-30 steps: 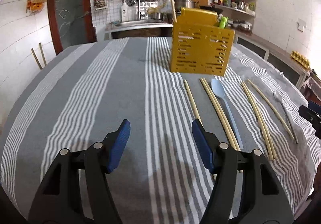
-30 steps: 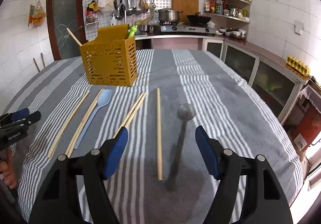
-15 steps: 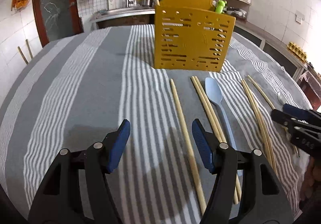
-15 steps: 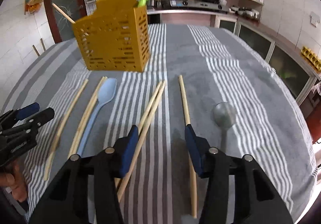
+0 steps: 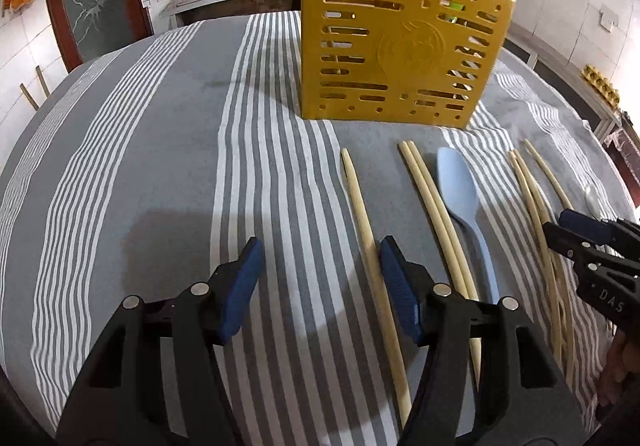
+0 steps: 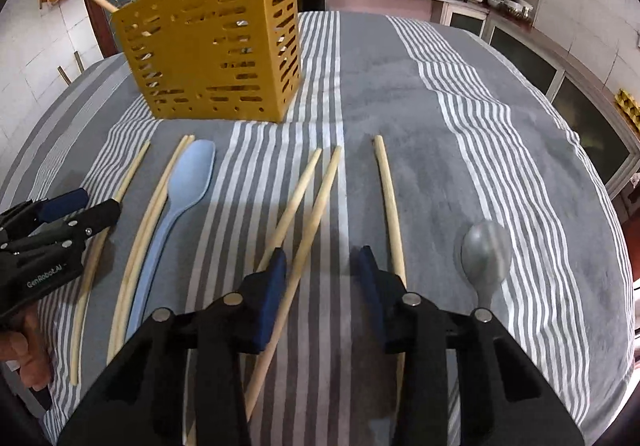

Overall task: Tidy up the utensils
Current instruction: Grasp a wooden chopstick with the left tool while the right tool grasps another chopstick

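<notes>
Wooden chopstick (image 6: pixel 308 230) between closing right claw (image 6: pixel 322 282), unpinched | left claw (image 5: pixel 318 286) apart, empty

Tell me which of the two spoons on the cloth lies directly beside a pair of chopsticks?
The light blue spoon: a chopstick pair runs along its left edge. The grey metal spoon lies alone at the far right, apart from the nearest single chopstick.
</notes>
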Tool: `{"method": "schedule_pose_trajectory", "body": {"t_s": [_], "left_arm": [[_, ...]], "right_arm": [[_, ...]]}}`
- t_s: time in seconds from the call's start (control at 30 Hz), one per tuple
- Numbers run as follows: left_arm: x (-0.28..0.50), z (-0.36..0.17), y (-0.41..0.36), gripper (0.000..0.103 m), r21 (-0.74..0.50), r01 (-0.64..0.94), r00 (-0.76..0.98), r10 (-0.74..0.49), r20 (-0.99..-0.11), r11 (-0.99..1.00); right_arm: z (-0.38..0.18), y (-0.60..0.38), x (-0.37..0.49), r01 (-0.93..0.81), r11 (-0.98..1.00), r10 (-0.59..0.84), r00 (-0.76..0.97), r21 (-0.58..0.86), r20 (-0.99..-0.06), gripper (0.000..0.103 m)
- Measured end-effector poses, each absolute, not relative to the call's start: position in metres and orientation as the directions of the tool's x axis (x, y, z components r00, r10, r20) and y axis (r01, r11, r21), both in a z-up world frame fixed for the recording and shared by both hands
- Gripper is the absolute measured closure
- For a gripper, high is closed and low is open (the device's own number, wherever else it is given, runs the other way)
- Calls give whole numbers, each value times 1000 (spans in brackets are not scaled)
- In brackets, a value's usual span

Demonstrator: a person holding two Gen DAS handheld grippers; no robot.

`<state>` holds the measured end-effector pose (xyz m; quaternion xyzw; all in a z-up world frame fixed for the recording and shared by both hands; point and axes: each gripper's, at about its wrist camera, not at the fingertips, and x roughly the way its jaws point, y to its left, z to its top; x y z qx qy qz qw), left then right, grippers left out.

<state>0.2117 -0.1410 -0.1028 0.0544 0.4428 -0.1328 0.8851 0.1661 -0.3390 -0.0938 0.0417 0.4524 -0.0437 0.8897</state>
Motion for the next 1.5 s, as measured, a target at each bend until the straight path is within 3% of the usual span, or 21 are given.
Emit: {"method": "schedule_pose_trajectory", "body": {"t_s": [0.5, 0.67, 0.73, 0.8, 0.83, 0.93, 1.0, 1.5], "left_arm": [[254, -106, -160, 43, 33, 277, 531, -125, -838, 960], [256, -106, -163, 44, 49, 298, 529, -122, -840, 953], [257, -106, -165, 47, 51, 307, 528, -125, -840, 950], [259, -105, -168, 56, 59, 322, 527, -127, -841, 945], [256, -103, -171, 61, 48, 325, 523, -137, -842, 944], [254, -101, -173, 90, 36, 308, 521, -137, -843, 951], [255, -99, -171, 99, 11, 289, 512, -145, -847, 957], [233, -56, -157, 99, -29, 315, 578, -216, -787, 949]], "right_arm": [[-96, -348, 222, 125, 989, 0, 527, 77, -850, 62], [-98, -352, 227, 121, 990, 4, 520, 78, -854, 66], [-98, -353, 230, 117, 990, 5, 516, 77, -857, 72], [-98, -357, 233, 118, 990, 9, 516, 82, -856, 81], [-98, -359, 236, 116, 990, 13, 516, 85, -857, 91], [-97, -363, 240, 111, 990, 20, 516, 90, -857, 97], [-95, -365, 242, 110, 990, 19, 519, 89, -854, 97], [-44, -367, 209, 51, 988, 74, 664, 144, -744, 97]]}}
